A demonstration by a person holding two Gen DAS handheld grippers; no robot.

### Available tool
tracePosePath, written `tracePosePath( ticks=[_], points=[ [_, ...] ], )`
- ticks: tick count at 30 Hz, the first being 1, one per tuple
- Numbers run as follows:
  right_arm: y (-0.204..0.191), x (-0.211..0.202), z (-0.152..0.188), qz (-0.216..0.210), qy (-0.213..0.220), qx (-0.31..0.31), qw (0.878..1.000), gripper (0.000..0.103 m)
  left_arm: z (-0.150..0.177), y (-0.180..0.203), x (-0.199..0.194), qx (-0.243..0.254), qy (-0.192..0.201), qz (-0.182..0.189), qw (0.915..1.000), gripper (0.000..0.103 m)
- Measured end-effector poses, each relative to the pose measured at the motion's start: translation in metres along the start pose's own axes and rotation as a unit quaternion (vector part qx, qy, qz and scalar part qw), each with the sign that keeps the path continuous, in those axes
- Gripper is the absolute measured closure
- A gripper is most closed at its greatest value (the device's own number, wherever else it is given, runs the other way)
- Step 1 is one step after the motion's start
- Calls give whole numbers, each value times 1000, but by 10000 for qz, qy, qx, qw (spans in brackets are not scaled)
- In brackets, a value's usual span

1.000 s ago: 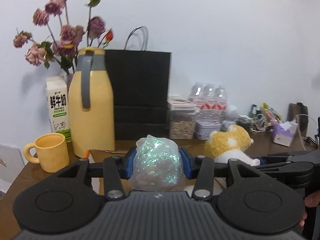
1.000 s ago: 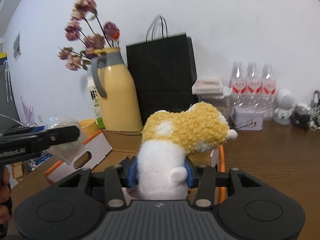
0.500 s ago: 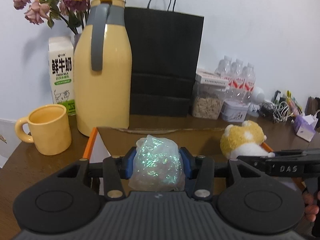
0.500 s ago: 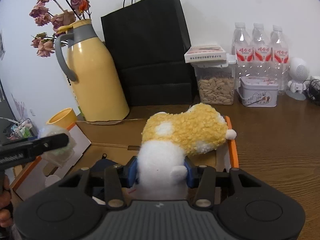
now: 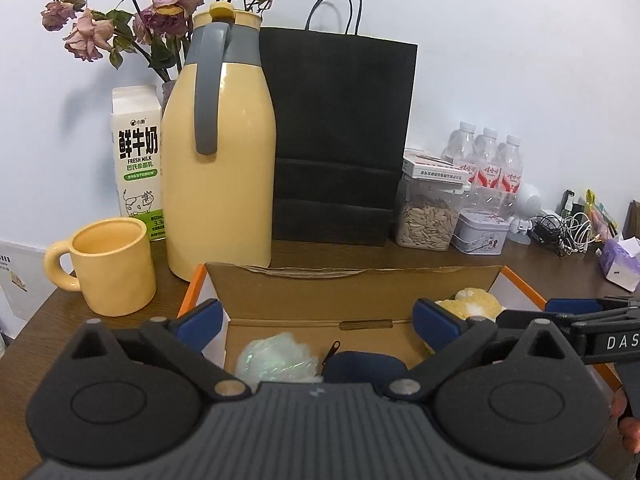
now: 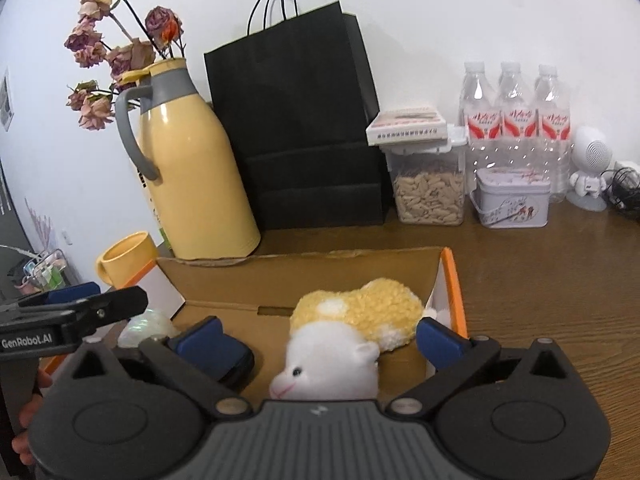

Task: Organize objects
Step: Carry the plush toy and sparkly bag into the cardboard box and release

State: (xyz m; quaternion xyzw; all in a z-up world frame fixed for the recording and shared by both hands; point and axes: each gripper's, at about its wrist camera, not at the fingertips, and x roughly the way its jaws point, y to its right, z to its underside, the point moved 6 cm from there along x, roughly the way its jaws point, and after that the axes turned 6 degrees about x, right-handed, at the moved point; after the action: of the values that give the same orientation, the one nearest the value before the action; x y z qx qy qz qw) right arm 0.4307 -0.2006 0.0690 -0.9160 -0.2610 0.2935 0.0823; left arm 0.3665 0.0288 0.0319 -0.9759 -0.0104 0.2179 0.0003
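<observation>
Lived-in home desk: thermos (image 5: 220, 168), milk carton (image 5: 137, 160), dried roses (image 5: 160, 4) (cable clutter nearby)

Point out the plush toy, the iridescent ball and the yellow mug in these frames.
plush toy (image 6: 360, 316): right wrist view, on its yellow fuzzy back.
iridescent ball (image 5: 276, 362): left wrist view, on its crinkled top, inside the box.
yellow mug (image 5: 116, 276): left wrist view, on its outer wall below the rim.

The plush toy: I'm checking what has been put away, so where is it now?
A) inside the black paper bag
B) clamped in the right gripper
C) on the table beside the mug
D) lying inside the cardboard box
D: the plush toy lies inside the cardboard box, between the opening jaws of the right gripper, whose pads stand clear of it.
</observation>
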Motion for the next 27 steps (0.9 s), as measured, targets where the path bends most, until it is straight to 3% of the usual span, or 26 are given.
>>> tracePosePath(
  ticks=[9, 17, 27],
  points=[
    [-11, -28, -8, 130, 450, -96, 9989, 0, -10, 6, -20, 54, 275, 57, 9996, 0],
    [-28, -68, -3, 188, 991, -139, 9948, 0, -20, 17, -61, 192, 632, 158, 9977, 0],
    [-47, -132, 28, 237, 1238, -581, 9903, 0, 6, 24, -122, 206, 704, 375, 9966, 0]
  ],
)
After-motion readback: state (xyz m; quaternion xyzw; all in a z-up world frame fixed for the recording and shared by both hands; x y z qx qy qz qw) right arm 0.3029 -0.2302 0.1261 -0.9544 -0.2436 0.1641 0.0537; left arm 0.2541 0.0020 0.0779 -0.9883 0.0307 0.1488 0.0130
